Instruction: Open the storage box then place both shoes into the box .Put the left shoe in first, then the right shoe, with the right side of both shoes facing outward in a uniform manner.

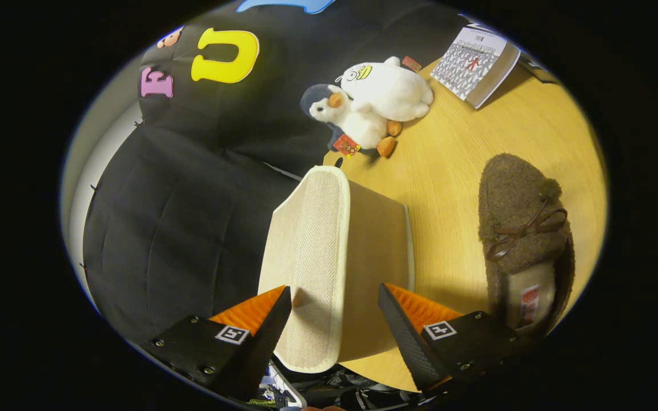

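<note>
The beige storage box (374,251) stands on the wooden table (454,165), its woven lid (312,240) with cream edging down on it. My gripper (334,294) is open, and its two fingers straddle the near end of the box. One finger lies over the lid's woven face; the other sits off the box's plain side with a small gap. A brown fuzzy shoe (520,222) with a bow lace lies on the table beside the box, just past that second finger, with its pale insole showing.
Two plush penguins (372,105) lie on the table beyond the box, against the black cloth wall. A book (480,65) rests on the table farther off. Bare wood stretches between the box, the shoe and the toys.
</note>
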`<act>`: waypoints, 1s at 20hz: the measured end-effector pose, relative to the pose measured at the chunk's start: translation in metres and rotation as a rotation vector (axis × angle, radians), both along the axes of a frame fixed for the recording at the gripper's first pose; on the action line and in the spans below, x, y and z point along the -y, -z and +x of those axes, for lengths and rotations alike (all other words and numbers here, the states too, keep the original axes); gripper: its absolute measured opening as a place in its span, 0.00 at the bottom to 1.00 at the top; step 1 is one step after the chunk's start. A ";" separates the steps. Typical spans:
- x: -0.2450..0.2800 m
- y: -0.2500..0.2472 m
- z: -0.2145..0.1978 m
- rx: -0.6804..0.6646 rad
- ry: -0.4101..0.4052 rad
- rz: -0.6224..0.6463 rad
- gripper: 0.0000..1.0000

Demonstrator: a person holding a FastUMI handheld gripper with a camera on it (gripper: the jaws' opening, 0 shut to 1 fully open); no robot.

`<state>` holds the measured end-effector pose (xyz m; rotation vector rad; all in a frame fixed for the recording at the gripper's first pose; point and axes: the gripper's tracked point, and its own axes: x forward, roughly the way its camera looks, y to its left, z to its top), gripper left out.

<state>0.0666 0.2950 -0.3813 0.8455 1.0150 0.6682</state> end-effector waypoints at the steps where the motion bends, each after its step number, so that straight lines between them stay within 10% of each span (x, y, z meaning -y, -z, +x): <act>1: 0.001 -0.001 0.000 0.003 0.002 -0.003 0.95; 9: 0.000 -0.015 0.008 -0.063 0.033 0.046 0.23; 20: -0.005 -0.070 0.014 -0.005 -0.020 0.093 0.04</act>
